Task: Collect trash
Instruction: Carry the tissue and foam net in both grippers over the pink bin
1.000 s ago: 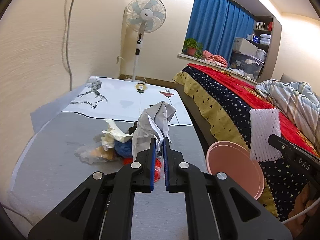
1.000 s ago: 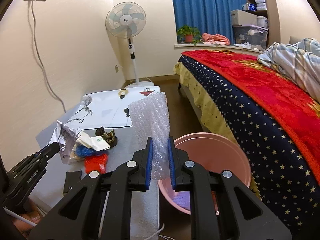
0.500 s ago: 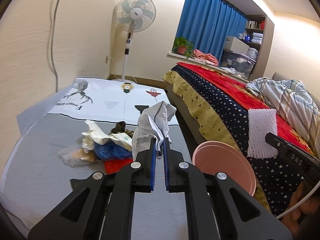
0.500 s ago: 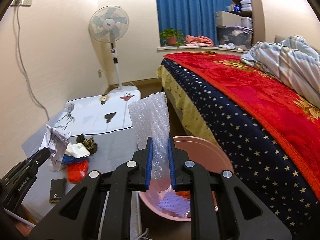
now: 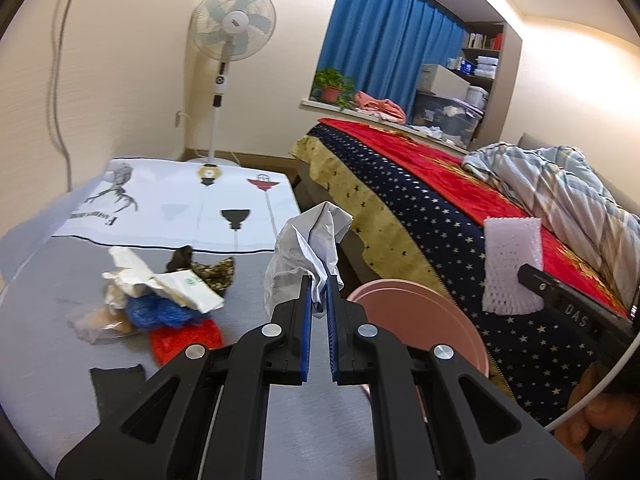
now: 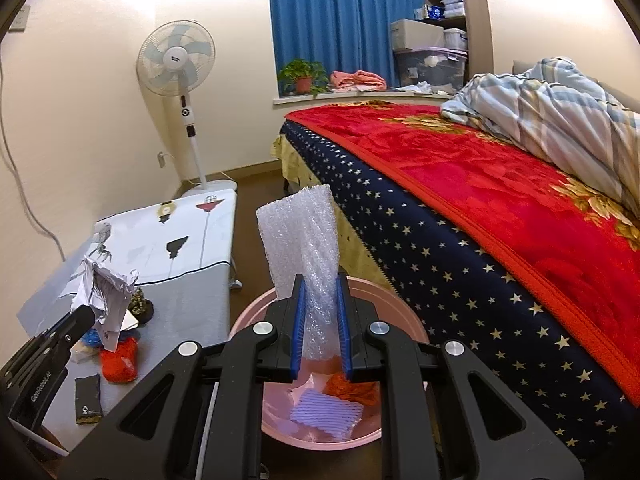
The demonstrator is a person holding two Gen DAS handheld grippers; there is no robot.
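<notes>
My left gripper [image 5: 319, 292] is shut on a crumpled white paper [image 5: 308, 246] and holds it above the grey table [image 5: 60, 400], beside the rim of the pink bin [image 5: 420, 312]. My right gripper [image 6: 320, 296] is shut on a white foam and bubble-wrap sheet [image 6: 304, 240], directly over the pink bin [image 6: 404, 320]. The bin holds a purple ribbed sheet [image 6: 326, 412] and orange trash [image 6: 352, 388]. A heap of trash [image 5: 160, 300] lies on the table: white wrappers, blue plastic, a red net [image 5: 186, 338] and a black packet [image 5: 116, 380]. The left gripper also shows in the right wrist view [image 6: 86, 316].
A bed with a red and navy star blanket [image 6: 500, 208] stands right of the bin. A standing fan [image 5: 232, 28] is at the back wall. A white printed cloth [image 5: 180, 204] covers the far end of the table. A narrow floor gap separates table and bed.
Both grippers have moved right with their loads. The right gripper now hangs over the bin and looks down into it. The left gripper has neared the bin's rim.
</notes>
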